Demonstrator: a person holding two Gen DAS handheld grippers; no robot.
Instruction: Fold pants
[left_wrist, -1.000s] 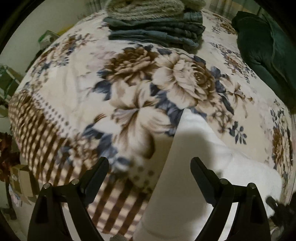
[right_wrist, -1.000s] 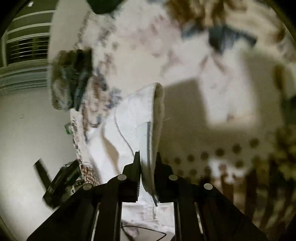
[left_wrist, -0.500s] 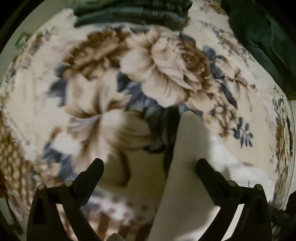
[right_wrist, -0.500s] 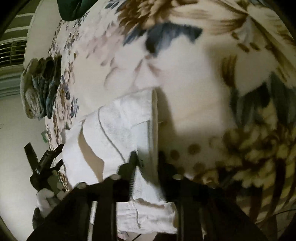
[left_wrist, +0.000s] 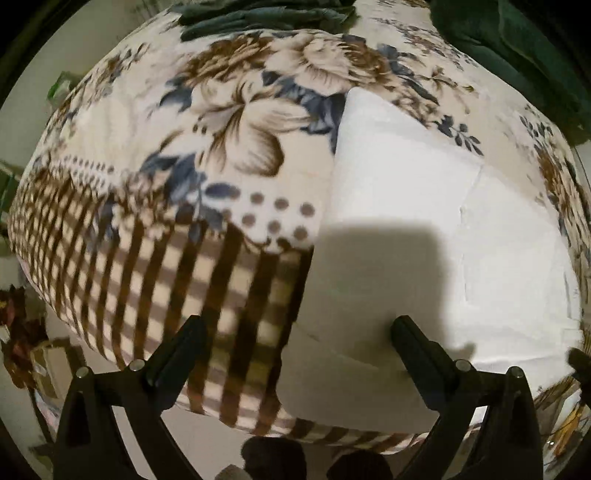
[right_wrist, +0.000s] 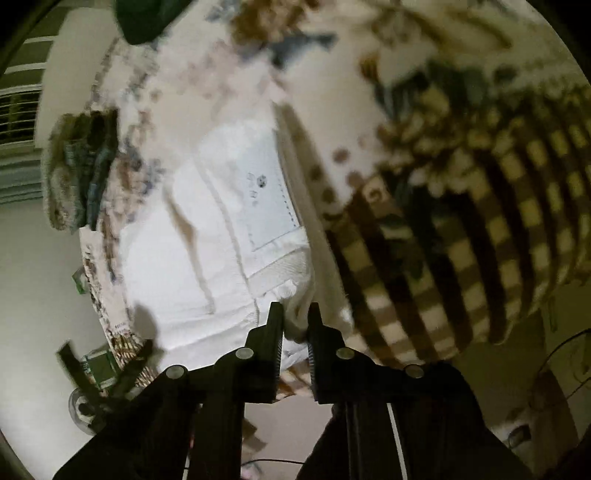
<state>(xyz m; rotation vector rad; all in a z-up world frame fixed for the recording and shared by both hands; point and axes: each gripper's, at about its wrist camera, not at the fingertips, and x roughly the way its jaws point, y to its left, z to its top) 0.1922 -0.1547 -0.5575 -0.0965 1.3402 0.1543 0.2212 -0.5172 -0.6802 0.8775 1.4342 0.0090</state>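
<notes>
White pants (left_wrist: 424, 236) lie folded on the floral blanket near the bed's front edge; in the right wrist view (right_wrist: 229, 229) a back pocket and the waistband show. My left gripper (left_wrist: 295, 328) is open and empty, hovering over the pants' left edge. My right gripper (right_wrist: 295, 314) is shut on the pants' waistband corner at the bed's edge. The left gripper also shows at lower left in the right wrist view (right_wrist: 107, 369).
The floral blanket (left_wrist: 207, 122) with a brown checked border covers the bed. A stack of folded clothes (left_wrist: 266, 14) sits at the far side, also in the right wrist view (right_wrist: 81, 166). A dark green garment (left_wrist: 517, 51) lies at far right. Floor clutter lies beyond the bed's edge.
Both grippers have pulled back toward the bed's front edge. The pants, held up by the right gripper before, now lie flat on the blanket. The right gripper still grips them.
</notes>
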